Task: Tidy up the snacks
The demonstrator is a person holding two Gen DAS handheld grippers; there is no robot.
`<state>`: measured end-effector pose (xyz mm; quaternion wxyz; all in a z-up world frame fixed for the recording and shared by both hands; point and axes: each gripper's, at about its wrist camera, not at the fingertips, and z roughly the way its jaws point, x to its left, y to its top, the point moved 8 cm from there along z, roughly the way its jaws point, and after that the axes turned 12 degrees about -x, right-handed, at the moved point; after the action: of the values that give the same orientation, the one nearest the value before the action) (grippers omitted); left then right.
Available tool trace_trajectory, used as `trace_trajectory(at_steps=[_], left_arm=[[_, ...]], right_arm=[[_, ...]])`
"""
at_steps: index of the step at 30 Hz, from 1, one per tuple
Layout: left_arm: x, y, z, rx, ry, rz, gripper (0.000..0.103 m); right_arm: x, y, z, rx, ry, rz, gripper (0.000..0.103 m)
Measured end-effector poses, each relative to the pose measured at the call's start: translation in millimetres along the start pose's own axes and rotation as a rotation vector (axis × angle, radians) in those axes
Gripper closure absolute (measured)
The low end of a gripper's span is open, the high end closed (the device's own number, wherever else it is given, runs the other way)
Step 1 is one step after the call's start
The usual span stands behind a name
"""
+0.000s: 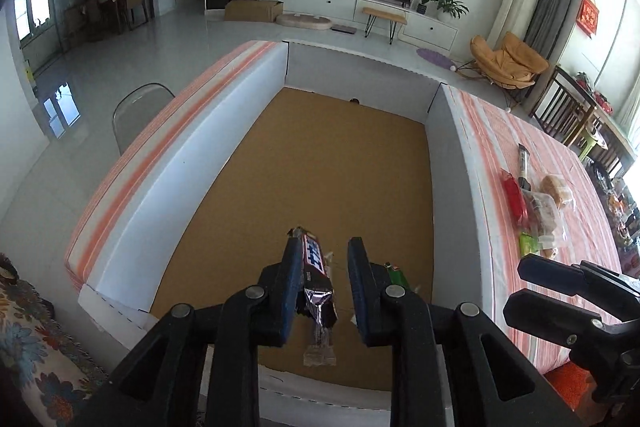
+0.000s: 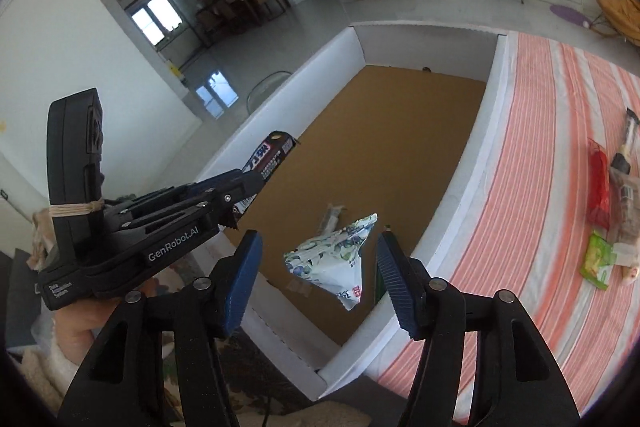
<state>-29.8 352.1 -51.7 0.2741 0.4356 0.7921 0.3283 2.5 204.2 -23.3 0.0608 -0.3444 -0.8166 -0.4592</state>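
Brown cardboard fills most of my left view: the floor of a white-walled box sitting on the striped desk. My left tongs hang over the near end of that box with the pads clearly apart. A dark candy bar lies against the inner face of the left pad only; a gap shows between it and the right pad, so I cannot say it is truly pinched. From my right view the same bar sticks out past the left tongs, its blue-and-white lettering visible but too warped to read.

My right tongs are spread wide, also above the box's near end. Between the pads sits a crumpled white packet with a green and blue leaf print and a small red mark at its lower tip. Neither pad touches it, and I cannot tell whether it is in the air or resting on the box floor.

A clear wrapper lies on the cardboard beyond the packet. Something green peeks out behind my left tongs' right pad, mostly hidden. The remaining snacks lie in a loose cluster on the desk to the right of the box, well apart from both tongs: red, green and clear bags, and a dark tube, all small and stretched by the lens.
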Motion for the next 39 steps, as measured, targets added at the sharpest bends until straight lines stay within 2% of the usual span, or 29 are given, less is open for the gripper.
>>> trace_trajectory(at_steps=[1, 2, 3, 5, 7, 9, 13, 16, 18, 21, 24, 29, 31, 33, 37, 39], left_arm=[[-3, -3, 2, 0.002, -0.002, -0.003, 0.046], [-9, -4, 3, -0.002, -0.006, -0.006, 0.033], [-15, -4, 3, -0.013, -0.015, -0.010, 0.017], [-33, -2, -2, -0.040, -0.064, -0.010, 0.015], [-63, -5, -4, -0.033, -0.150, 0.009, 0.015], [-102, -10, -12, -0.019, -0.240, 0.051, 0.015], [-187, -32, -19, 0.025, -0.401, 0.189, 0.013], [-240, -62, -10, 0.099, -0.495, 0.243, 0.013], [-264, -79, 11, 0.133, -0.489, 0.273, 0.013], [-283, -100, 47, 0.147, -0.445, 0.305, 0.013], [-283, -108, 85, 0.151, -0.378, 0.307, 0.013], [-274, -107, 126, 0.107, -0.284, 0.329, 0.013], [-268, -108, 135, 0.122, -0.265, 0.314, 0.013], [-263, -107, 134, 0.101, -0.268, 0.301, 0.013], [-267, -114, 131, 0.057, -0.245, 0.399, 0.010], [-268, -114, 132, 0.058, -0.250, 0.393, 0.008]], right_arm=[[-8, -1, -3, -0.013, -0.015, 0.005, 0.037], [-19, -1, -8, -0.027, -0.044, 0.008, 0.037], [-30, -1, -14, -0.046, -0.082, 0.014, 0.037], [-61, -2, -29, -0.082, -0.170, 0.030, 0.037], [-103, -8, -50, -0.116, -0.300, 0.045, 0.037], [-151, -20, -74, -0.145, -0.458, 0.053, 0.032], [-260, -57, -125, -0.158, -0.797, 0.149, 0.033], [-316, -82, -155, -0.156, -0.916, 0.268, 0.033], [-337, -91, -167, -0.167, -0.970, 0.300, 0.033], [-343, -100, -179, -0.193, -0.974, 0.381, 0.033], [-335, -95, -187, -0.241, -0.994, 0.352, 0.033], [-341, -102, -178, -0.221, -0.973, 0.346, 0.033], [-347, -106, -177, -0.218, -0.958, 0.375, 0.033], [-351, -109, -178, -0.221, -0.943, 0.408, 0.033], [-357, -115, -180, -0.236, -0.919, 0.467, 0.033], [-359, -117, -180, -0.235, -0.913, 0.486, 0.033]])
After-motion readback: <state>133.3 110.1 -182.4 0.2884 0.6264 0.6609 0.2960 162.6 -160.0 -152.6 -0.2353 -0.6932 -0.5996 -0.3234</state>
